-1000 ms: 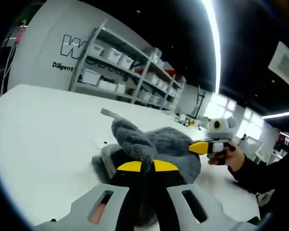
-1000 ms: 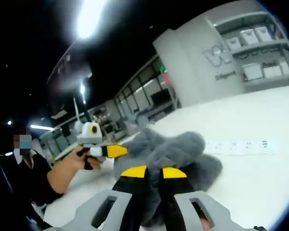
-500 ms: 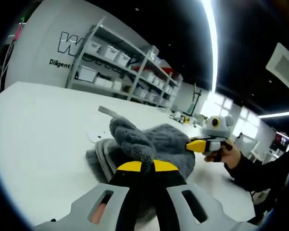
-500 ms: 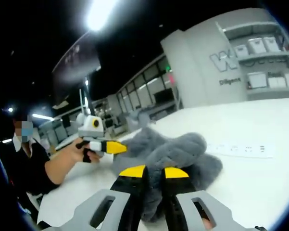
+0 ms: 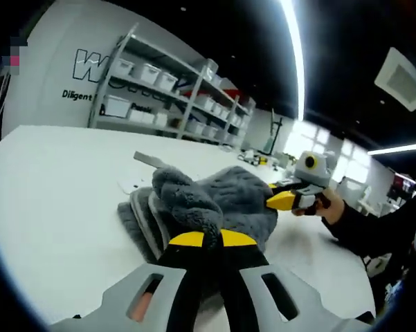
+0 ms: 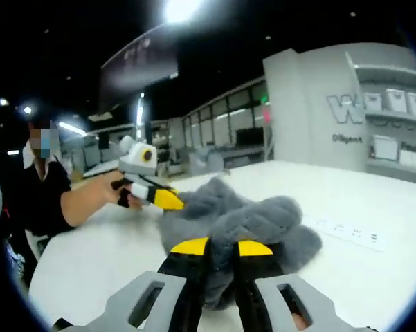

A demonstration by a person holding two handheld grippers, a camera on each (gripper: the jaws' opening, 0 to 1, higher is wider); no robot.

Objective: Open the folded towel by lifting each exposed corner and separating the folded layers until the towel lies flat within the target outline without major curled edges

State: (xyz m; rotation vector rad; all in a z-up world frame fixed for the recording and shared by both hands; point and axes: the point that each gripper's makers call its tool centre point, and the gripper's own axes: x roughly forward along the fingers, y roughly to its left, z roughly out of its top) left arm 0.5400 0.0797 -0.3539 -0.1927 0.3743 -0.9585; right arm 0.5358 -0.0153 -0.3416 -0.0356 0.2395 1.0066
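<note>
Left gripper view: the left gripper (image 5: 205, 239) has its yellow-tipped jaws pressed together on a bunched fold of the grey towel (image 5: 214, 200), which sits heaped on the white table (image 5: 48, 187). Off to the right, the right gripper (image 5: 285, 200) bites the towel's far edge. In the right gripper view, the right gripper (image 6: 211, 247) pinches a raised fold of towel (image 6: 242, 218), and the left gripper (image 6: 167, 200) nips the other side.
</note>
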